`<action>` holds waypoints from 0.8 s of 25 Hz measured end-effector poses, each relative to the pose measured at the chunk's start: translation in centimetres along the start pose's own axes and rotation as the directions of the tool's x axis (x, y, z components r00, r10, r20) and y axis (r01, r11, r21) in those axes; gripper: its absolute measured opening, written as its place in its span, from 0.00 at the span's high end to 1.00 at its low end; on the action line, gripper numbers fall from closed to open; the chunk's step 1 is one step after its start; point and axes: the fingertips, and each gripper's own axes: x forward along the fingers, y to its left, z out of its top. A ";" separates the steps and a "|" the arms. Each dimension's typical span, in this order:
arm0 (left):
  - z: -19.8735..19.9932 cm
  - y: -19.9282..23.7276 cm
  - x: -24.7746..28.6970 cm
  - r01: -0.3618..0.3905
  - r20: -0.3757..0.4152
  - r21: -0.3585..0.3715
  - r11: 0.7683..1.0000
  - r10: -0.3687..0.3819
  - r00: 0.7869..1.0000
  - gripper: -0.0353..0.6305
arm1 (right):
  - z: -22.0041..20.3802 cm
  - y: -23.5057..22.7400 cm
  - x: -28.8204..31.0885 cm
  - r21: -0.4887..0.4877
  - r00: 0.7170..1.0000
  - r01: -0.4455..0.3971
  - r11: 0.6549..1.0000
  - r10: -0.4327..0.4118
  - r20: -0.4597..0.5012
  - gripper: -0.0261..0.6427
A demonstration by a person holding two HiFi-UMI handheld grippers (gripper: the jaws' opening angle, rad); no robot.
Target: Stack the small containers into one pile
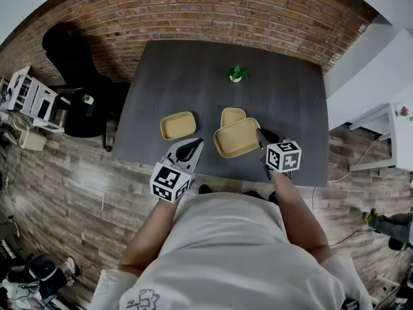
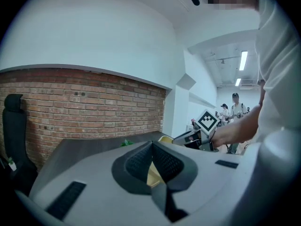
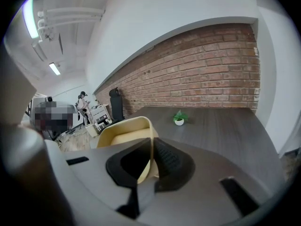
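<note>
We see 3 yellow containers on the dark tabletop [image 1: 193, 76], all on our side of the small potted plant [image 1: 237, 74].

R gripper [image 1: 261, 135]: fingers closed on the right-hand rim wall of the held container [image 1: 237, 138]. The right gripper view shows that thin yellow wall pinched between the pads, w/ the rest of the container reaching out to the left of the fingers [image 3: 157, 157]. The held container sits nearer to us than the plant and almost in line w/ it. In the head view its far corner overlaps the near edge of the rear container [image 1: 232, 115]. We can't tell whether the two touch.

The rear container lies between the plant and the held container, open side up.

The lone container [image 1: 178, 125] lies flat, open side up, nearer us than the plant and off to its left. It's apart from the other 2.

L gripper [image 1: 193, 145]: fingers closed, tips meeting, nothing gripped. In the left gripper view a bit of yellow shows thru the gap behind the tips. It sits at the near tabletop edge, nearer us than the plant and left of it, tips just short of the lone container's near edge.

Both marker cubes face up toward us.
</note>
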 end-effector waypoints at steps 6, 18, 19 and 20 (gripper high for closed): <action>-1.2 1.0 -0.7 0.065 -0.027 0.015 0.998 -0.064 0.998 0.93 | -0.7 1.3 0.9 0.005 0.999 0.034 0.999 -0.034 -0.020 0.92; -4.3 1.5 0.8 0.097 -0.092 -0.054 0.994 -0.102 0.991 0.93 | -2.4 -0.6 3.1 0.007 0.995 0.031 0.999 -0.030 -0.097 0.92; -4.4 1.6 1.1 0.095 -0.097 -0.059 0.994 -0.101 0.990 0.93 | -2.4 -1.0 3.4 0.004 0.994 0.025 1.000 -0.025 -0.105 0.92; -4.5 1.7 1.4 0.092 -0.100 -0.064 0.994 -0.099 0.990 0.93 | -2.5 -1.4 3.7 -0.001 0.993 0.019 1.000 -0.019 -0.114 0.92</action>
